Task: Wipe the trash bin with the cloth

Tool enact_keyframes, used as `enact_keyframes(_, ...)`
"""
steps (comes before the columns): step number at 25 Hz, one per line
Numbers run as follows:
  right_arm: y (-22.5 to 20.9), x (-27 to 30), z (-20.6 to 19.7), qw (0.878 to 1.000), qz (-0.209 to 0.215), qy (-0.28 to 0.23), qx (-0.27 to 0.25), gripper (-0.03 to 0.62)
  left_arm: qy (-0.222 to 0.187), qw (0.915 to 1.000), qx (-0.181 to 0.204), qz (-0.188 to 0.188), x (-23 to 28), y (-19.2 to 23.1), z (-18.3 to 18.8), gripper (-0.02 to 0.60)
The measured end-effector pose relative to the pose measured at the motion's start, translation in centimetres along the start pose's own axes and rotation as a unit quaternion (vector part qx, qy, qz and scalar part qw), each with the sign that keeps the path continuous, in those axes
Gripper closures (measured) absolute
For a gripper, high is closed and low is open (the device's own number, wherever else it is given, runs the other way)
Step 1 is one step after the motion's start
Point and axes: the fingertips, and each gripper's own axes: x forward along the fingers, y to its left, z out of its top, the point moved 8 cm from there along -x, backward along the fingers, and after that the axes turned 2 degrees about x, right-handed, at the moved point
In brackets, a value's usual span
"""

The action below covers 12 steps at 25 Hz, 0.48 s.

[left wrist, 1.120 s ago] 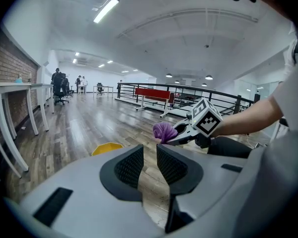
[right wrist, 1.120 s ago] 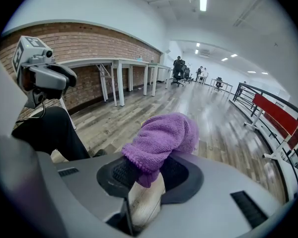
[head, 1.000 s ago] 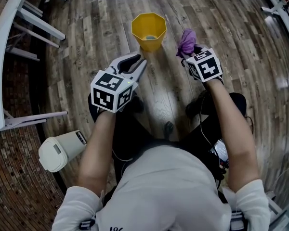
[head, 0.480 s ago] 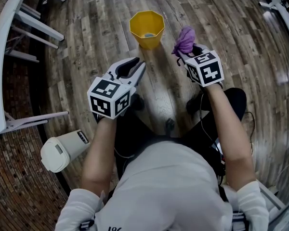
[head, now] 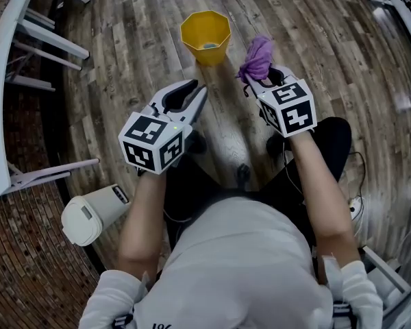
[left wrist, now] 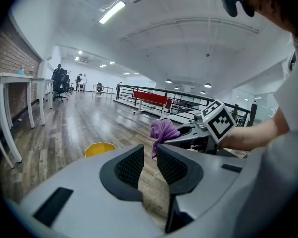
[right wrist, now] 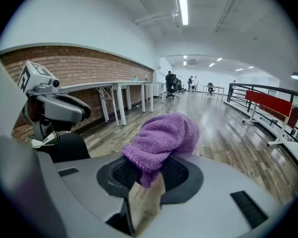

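The trash bin is yellow and stands upright on the wooden floor. Its faceted mouth faces up and its sides narrow toward the base, so its long axis runs straight up and down. Nothing touches it.

The cloth is purple and bunched into a lump, held in the air near the bin. In the head view it is on the bin's right and closer to the person, clear of the rim. It sticks out past the tips of the right tongs, its length running along them and its rounded end pointing forward and up. A short tail hangs down between the pads. The right tongs pinch this cloth, both pads pressing into it, and they slope down toward the floor.

The left tongs are off to the left and further back from the bin, aimed roughly toward it. Their jaws stand a little way apart with nothing between them, and bare floor shows through the gap.

Both of the person's forearms reach forward over dark trousers. A white container lies on its side at the lower left by the brick wall. A white table with white legs runs along the left edge.
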Motion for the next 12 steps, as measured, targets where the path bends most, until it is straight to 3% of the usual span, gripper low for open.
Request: enact_keyframes(12,4.1,-3.0,0.6,0.999,-0.021,-0.048,-0.002,0.486,-0.019,0.9995,-0.016,0.021,-2.0,-0.7,-0.2,0.499)
